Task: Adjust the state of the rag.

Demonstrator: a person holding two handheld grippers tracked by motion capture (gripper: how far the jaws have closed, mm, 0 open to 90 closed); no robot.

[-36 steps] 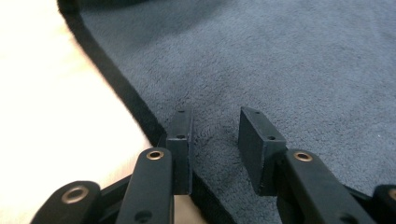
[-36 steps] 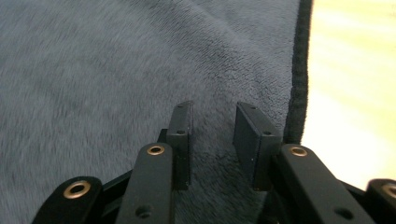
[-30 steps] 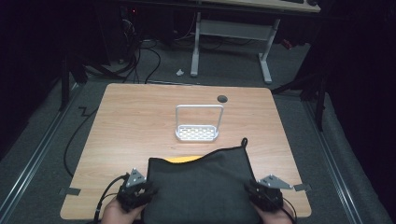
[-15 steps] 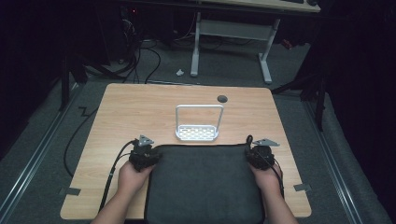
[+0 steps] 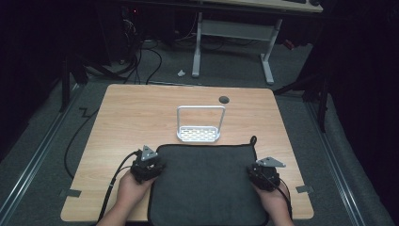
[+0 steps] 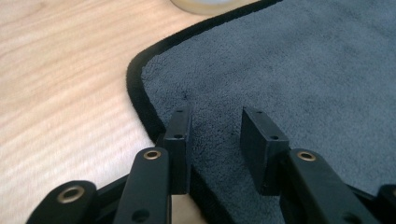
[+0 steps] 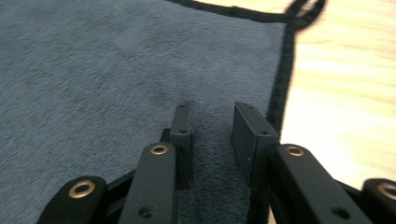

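High view: mat point(image 5: 207, 183) flat between both tongs

Wooden table point(image 5: 117, 122) under grey mat point(image 5: 204, 183), white rack point(image 5: 200, 134)

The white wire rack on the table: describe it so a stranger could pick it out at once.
On the wooden table, look just beyond the far edge of the dark grey mat. The white wire rack stands there, the only white thing on the tabletop, with a tall hoop handle over a perforated base.
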